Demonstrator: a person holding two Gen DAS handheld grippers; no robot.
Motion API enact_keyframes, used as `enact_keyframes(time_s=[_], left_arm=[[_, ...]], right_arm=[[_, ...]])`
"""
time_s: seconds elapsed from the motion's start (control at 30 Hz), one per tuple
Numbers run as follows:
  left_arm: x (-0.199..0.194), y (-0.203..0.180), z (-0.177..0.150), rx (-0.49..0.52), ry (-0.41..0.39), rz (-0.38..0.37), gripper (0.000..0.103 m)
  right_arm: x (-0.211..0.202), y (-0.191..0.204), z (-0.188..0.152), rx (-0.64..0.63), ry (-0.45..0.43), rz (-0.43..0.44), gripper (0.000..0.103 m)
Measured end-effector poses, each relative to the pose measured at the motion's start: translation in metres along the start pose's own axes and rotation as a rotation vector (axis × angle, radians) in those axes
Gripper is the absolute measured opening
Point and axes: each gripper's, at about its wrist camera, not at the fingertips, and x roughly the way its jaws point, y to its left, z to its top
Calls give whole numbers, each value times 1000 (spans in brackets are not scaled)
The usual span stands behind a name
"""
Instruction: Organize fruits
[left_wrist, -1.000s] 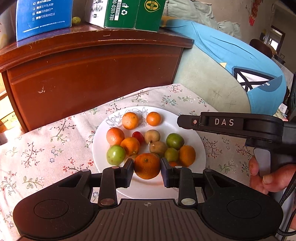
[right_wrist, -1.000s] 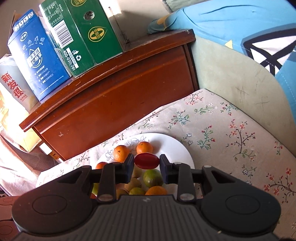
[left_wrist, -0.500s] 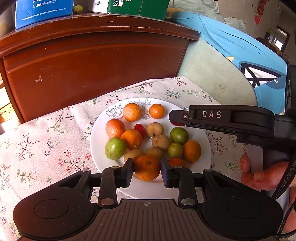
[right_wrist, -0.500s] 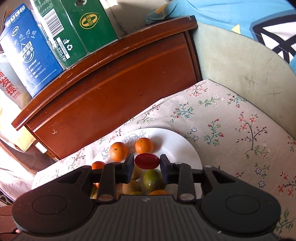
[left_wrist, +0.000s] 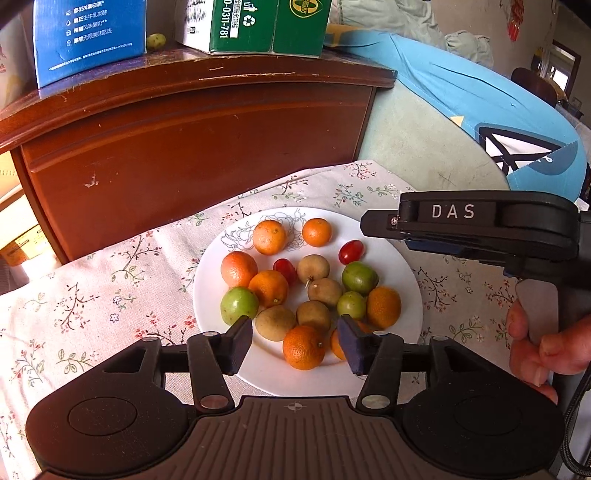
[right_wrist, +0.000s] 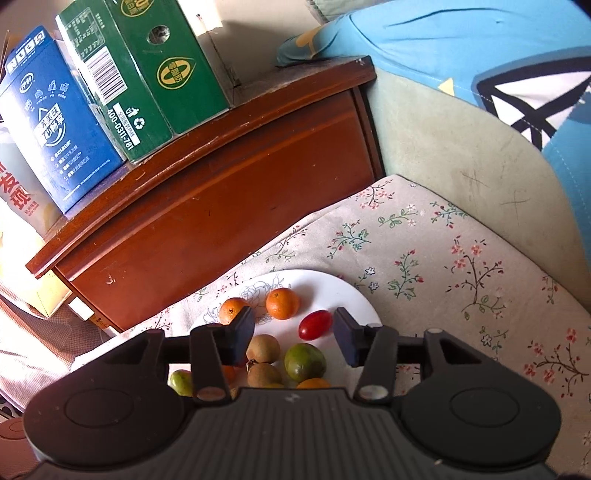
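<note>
A white plate (left_wrist: 404, 269) on the floral cloth holds several oranges, green fruits, brown fruits and two red cherry tomatoes. My left gripper (left_wrist: 297, 345) hangs over the plate's near edge with its jaws opening. An orange (left_wrist: 303, 348) rests on the plate between them, and neither pad touches it. My right gripper (right_wrist: 294, 334) also has its jaws opening over the plate (right_wrist: 345, 291). A red cherry tomato (right_wrist: 314, 324) lies loose on the plate between its fingers. In the left wrist view the right gripper (left_wrist: 369, 223) reaches in from the right above that tomato (left_wrist: 351, 252).
A dark wooden cabinet (left_wrist: 192, 140) stands right behind the plate, with a blue carton (left_wrist: 88, 33) and a green carton (left_wrist: 258, 22) on top. A blue cushion (left_wrist: 480, 107) lies at the back right. A person's hand (left_wrist: 535, 347) grips the right handle. The floral cloth (left_wrist: 92, 291) spreads left.
Both grippers have opened. The left one let go of the orange, which now sits on the plate's near side. The right one let go of the red tomato, now lying on the plate.
</note>
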Motion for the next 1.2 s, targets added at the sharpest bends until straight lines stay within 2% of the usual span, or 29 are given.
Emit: enact_keyframes(time_s=[0.07, 0.13, 0.17, 0.3, 0.4, 0.53, 0.67, 0.77, 0.9, 1.07, 1.2], left_arm=[[-5, -2, 1, 14, -4, 11, 55], [-10, -2, 2, 22, -5, 32, 62], [-12, -2, 2, 23, -6, 41, 69], [-21, -2, 3, 36, -11, 63, 76], [-26, -2, 3, 42, -10, 77, 84], [-33, -1, 3, 67, -17, 101, 90], [-38, 1, 2, 84, -18, 128, 91], [-39, 5, 1, 74, 12, 132, 93], [-39, 10, 0, 100, 53, 151, 93], [-44, 18, 1, 110, 71, 178, 93], [-44, 23, 4, 83, 69, 201, 93]], right_arm=[[-7, 0, 0, 15, 0, -13, 52], [-14, 2, 1, 16, -2, -36, 56], [-18, 2, 0, 18, -7, -41, 57], [-32, 3, -3, 57, -10, -73, 74], [-44, 2, -6, 71, -19, -76, 78], [-61, 4, -12, 78, -27, -115, 92], [-75, 4, -16, 118, -19, -142, 100], [-81, 4, -20, 143, 8, -207, 102], [-85, 5, -29, 135, 31, -250, 102], [-87, 19, -40, 30, 72, -363, 102], [-84, 25, -44, -14, 98, -370, 102]])
